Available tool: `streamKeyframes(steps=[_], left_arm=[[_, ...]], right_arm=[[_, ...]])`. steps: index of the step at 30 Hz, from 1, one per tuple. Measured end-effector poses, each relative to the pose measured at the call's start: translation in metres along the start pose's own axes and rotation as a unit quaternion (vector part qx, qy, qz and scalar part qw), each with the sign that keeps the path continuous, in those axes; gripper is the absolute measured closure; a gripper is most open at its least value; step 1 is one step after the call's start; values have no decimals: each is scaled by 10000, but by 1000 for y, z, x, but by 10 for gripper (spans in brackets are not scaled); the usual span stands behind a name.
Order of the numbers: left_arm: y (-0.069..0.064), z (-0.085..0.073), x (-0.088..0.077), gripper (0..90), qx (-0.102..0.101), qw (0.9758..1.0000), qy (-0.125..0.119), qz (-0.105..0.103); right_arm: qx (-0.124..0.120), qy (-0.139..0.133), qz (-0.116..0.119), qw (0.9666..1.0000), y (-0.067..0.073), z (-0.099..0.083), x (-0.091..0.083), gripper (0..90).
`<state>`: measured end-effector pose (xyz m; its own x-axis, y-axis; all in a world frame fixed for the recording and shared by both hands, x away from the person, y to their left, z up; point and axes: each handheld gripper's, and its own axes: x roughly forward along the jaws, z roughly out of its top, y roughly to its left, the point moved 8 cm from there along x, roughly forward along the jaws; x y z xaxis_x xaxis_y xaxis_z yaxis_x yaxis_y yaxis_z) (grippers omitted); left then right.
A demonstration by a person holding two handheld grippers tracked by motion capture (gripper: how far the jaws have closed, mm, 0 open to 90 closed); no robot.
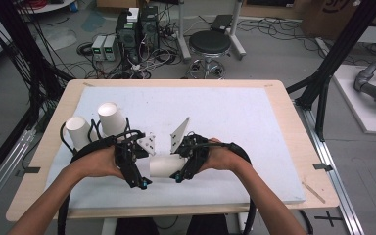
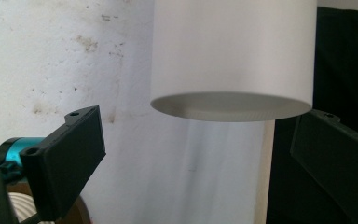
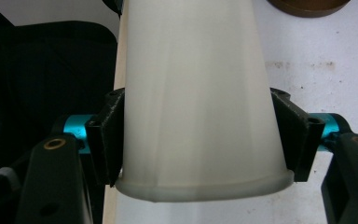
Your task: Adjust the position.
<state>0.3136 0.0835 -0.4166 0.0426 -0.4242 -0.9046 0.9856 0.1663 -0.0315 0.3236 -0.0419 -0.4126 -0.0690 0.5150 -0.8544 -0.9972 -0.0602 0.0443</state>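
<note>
Our right gripper (image 3: pixel 200 140) clamps a cup (image 3: pixel 196 93) above the table (image 1: pixel 254 117); our left gripper (image 2: pixel 205 154) gapes wide beside it. Two cups (image 1: pixel 111 117) wait; stacking seems barely begun.

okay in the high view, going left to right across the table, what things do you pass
Upside-down paper cup → second upside-down paper cup → left gripper → paper cup lying on its side, clamped by the right gripper → small wooden stick near the table's right edge.
</note>
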Motion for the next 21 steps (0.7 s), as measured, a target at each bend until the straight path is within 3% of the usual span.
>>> streamKeyframes(steps=[6, 18, 21], left_arm=[[0, 4, 4, 28, 60, 9999, 105, -12], [1, 4, 11, 29, -8, 9996, 299, -21], [2, 3, 10, 101, 112, 9990, 410, -102]], right_arm=[[-20, 138, 26, 9999, -1, 2, 4, 299], [-55, 251, 70, 9996, 1, 4, 8, 299], [-73, 293, 68, 9995, 1, 4, 9, 300]])
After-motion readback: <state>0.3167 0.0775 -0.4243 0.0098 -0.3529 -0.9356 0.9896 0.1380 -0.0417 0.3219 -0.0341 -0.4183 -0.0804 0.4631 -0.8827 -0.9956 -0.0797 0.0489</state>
